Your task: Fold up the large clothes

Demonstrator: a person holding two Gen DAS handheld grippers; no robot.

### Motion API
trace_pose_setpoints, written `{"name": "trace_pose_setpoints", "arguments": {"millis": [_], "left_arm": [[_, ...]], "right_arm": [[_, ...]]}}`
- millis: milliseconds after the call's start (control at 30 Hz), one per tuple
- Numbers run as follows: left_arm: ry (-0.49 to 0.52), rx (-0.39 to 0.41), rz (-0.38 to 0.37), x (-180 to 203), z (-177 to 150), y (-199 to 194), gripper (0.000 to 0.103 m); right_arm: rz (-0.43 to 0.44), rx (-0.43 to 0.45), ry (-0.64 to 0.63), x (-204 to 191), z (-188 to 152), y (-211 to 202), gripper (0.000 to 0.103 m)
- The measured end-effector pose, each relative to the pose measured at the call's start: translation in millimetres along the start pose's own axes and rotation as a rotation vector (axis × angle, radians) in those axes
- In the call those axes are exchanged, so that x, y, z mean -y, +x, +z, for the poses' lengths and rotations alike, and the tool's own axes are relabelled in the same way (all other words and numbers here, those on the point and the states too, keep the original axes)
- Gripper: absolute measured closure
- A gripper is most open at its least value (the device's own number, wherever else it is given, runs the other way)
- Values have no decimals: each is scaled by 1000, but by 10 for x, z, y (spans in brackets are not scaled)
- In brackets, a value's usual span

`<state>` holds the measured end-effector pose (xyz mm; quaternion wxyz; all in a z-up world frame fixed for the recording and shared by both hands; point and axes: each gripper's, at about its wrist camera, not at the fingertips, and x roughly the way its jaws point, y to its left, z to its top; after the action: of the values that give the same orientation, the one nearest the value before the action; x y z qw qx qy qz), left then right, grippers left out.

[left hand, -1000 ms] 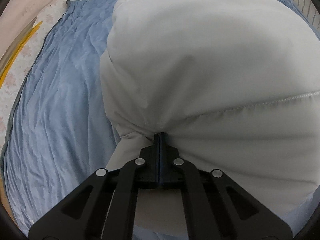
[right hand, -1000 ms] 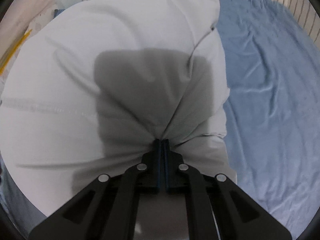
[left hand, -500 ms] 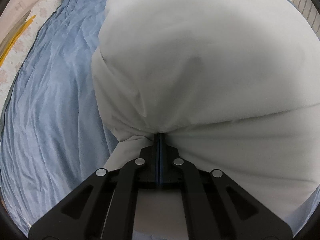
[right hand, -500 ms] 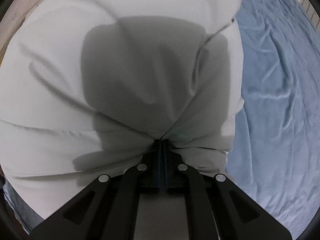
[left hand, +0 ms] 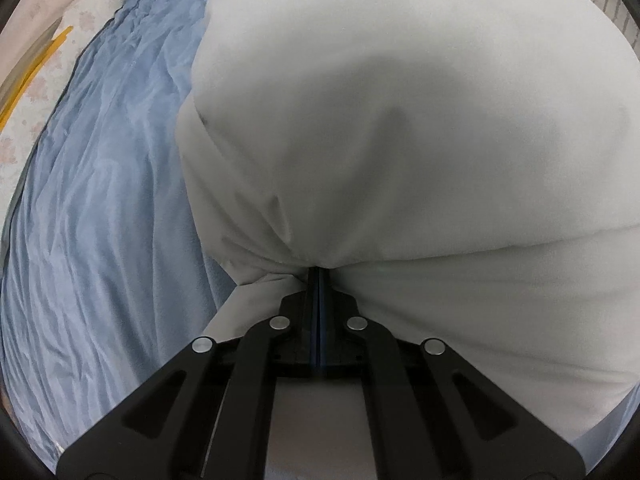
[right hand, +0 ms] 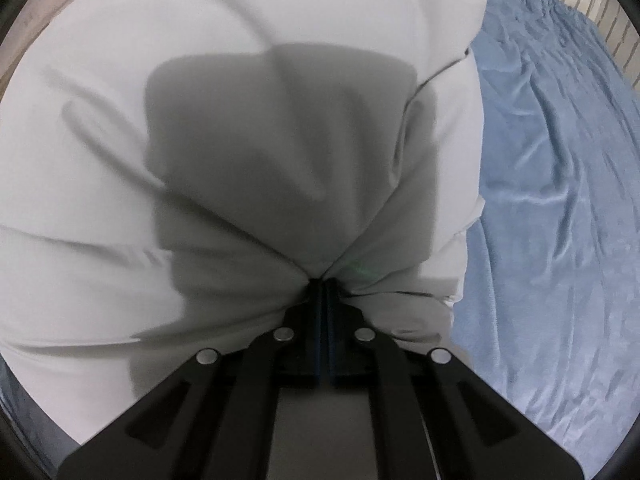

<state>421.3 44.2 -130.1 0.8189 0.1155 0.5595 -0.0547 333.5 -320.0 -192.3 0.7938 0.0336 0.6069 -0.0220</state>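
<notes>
The large pale grey-white cloth garment filled most of both wrist views, ballooning out ahead of the fingers and hanging over the wrinkled blue bedsheet beneath it. In the left wrist view the black two-finger left gripper had its jaws pressed together on a pinch of the garment's edge; the fabric gathered into tight creases right at the fingertips and spread from there upward and to the right, while a lower flap of the same cloth dropped away to the left of the fingers and under the gripper's body. The blue bedsheet lay bare to the left of the garment, and beyond it sat a pale floral-patterned surface with a yellow strip at the far left edge

In the right wrist view the black two-finger right gripper was likewise clamped shut on a bunch of the garment, folds radiating out from the closed tips. A dark squarish shadow fell across the cloth just ahead of the fingers. A thin dark seam line ran down the garment's right side, and the cloth's edge ended just right of the fingers, where the blue bedsheet showed again. A striped pale surface lay at the upper right corner beyond the sheet
</notes>
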Motion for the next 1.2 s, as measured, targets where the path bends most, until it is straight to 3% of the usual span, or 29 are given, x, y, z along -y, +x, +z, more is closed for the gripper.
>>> {"name": "trace_pose_setpoints", "arguments": {"millis": [200,233,267,333,500,700,767,1000,1200], "left_arm": [[-52,61,19,-113,-220,-343,101],[-60,90,30,-160,-272,-424,101],[-68,115,43,-195,-318,-486,101],[-86,160,58,-259,-414,-595,99],[-101,196,75,-193,-616,-660,99],[-100,200,72,-114,-642,-544,99],[-97,202,73,-334,-716,-593,99],[-63,156,69,-189,-749,-421,102],[-43,95,60,-212,-626,-120,103]], "right_arm": [[-49,32,-47,-57,-81,-289,98],[-46,77,-57,-44,-138,-429,89],[-42,117,-60,-35,-182,-539,65],[-41,216,-49,15,-262,-791,45],[-34,276,-15,-9,-326,-911,45],[-51,274,-19,-109,-584,-901,47],[-53,269,-15,-109,-648,-883,50],[-45,216,3,-75,-733,-722,75],[46,155,72,6,-776,-473,78]]}}
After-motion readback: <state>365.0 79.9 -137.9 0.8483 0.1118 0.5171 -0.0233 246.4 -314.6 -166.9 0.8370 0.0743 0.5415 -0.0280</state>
